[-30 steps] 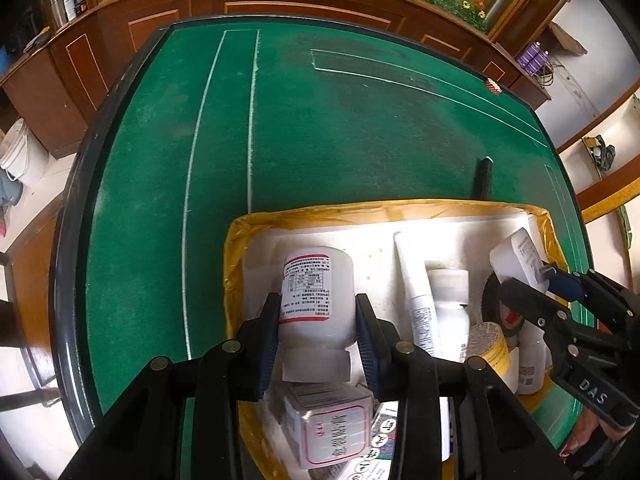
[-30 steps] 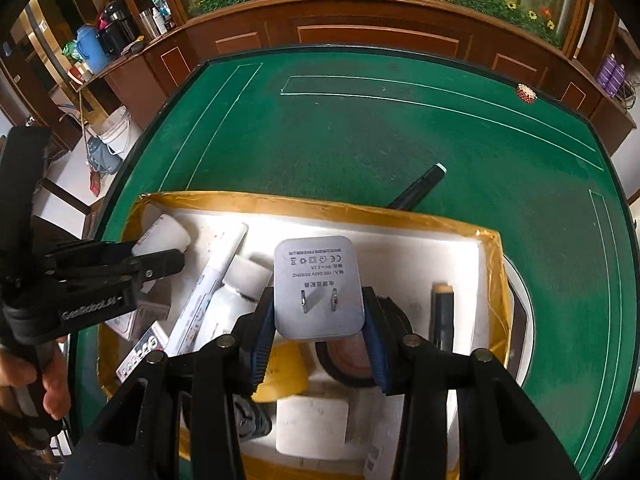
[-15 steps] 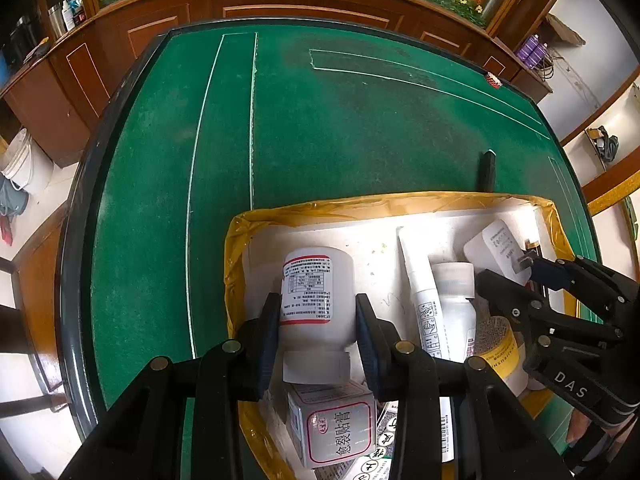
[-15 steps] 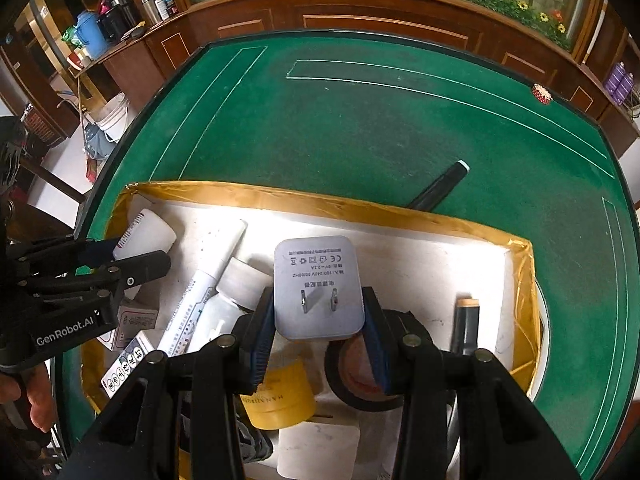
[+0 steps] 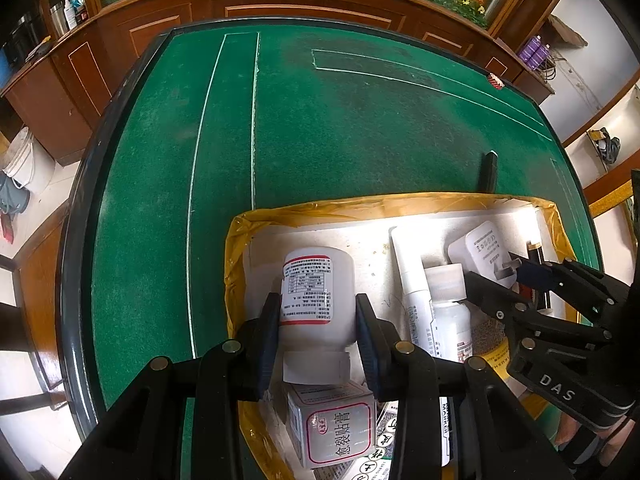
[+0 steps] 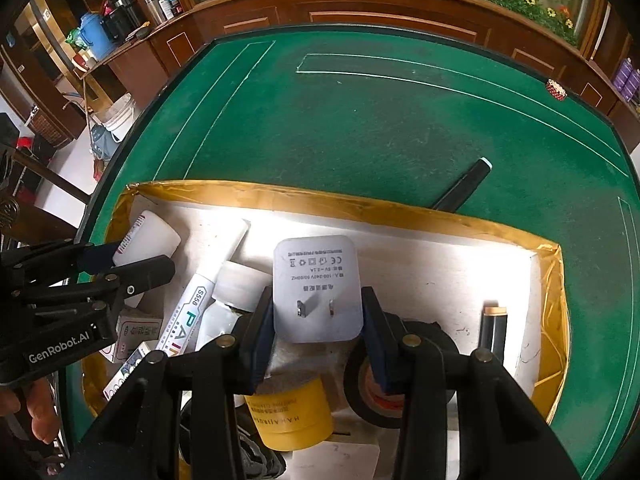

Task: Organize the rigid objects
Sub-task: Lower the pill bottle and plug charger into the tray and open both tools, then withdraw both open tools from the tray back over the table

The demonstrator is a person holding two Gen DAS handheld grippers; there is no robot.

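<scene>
Over the yellow-rimmed box (image 6: pixel 360 204), each gripper is clamped on something: left gripper (image 5: pixel 316 320) has the white pill bottle (image 5: pixel 316 292), right gripper (image 6: pixel 318 312) the white charger plug (image 6: pixel 316 288). Most bits look boxed already; a black marker (image 6: pixel 464 190) lies outside on the green counter (image 6: pixel 380 120).

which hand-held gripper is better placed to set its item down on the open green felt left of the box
Left. The left hand-held gripper holds the white bottle at the box's left end, beside open felt. The right hand-held gripper holds the charger plug mid-box.
</scene>
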